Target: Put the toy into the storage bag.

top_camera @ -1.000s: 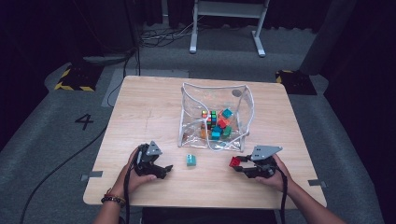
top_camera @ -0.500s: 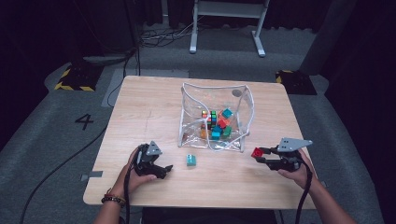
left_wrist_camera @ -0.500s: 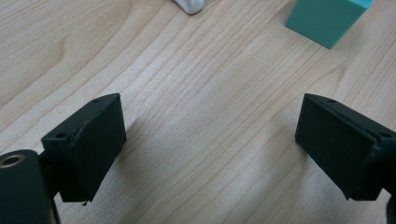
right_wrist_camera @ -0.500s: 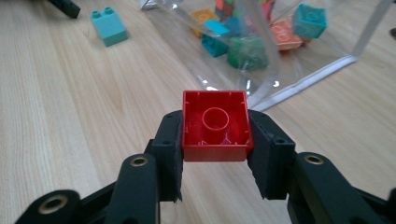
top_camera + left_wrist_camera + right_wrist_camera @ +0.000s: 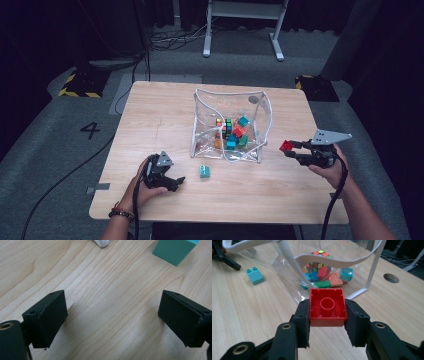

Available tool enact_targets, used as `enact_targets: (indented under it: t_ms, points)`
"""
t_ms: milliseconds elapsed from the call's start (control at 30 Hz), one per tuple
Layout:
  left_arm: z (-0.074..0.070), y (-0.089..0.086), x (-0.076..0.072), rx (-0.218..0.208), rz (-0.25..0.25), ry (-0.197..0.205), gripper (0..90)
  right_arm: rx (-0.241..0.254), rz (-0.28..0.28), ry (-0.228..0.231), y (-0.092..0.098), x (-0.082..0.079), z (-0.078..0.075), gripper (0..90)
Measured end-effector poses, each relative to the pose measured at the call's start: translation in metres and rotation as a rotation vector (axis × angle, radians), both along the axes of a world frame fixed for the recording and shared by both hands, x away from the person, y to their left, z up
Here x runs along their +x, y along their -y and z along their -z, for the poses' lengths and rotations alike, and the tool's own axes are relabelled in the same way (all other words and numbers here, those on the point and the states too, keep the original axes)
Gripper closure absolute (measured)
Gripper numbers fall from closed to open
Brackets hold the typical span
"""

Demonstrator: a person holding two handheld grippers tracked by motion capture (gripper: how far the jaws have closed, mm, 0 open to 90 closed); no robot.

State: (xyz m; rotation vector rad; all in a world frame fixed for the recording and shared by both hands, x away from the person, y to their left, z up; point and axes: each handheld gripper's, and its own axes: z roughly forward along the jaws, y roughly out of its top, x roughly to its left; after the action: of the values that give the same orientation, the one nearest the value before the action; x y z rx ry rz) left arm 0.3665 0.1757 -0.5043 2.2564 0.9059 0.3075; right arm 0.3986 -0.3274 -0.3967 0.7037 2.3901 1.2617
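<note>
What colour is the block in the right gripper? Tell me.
Red block; clearest in the right gripper view.

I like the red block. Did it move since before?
Yes. The red block, gripped by the right gripper, went rightward and up off the table, ending beside the clear bag.

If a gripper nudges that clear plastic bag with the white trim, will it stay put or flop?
The clear plastic bag with white trim would probably buckle: its walls look thin and wavy. It likely slides rather than tips, since the toy blocks weigh its base on the wooden table.
</note>
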Motion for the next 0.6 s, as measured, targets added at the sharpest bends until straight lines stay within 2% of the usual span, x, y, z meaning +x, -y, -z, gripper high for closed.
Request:
enact_targets:
  t_ms: [233, 600]
  points:
    - [0.0, 0.0, 0.0, 0.001, -0.002, 0.001, 8.9, -0.017, 0.009, 0.008, -0.003, 0.014, -0.014, 59.5]
    - [0.0, 0.0, 0.0, 0.002, -0.001, -0.001, 8.8, -0.004, 0.015, 0.049, -0.007, 0.032, -0.042, 59.5]
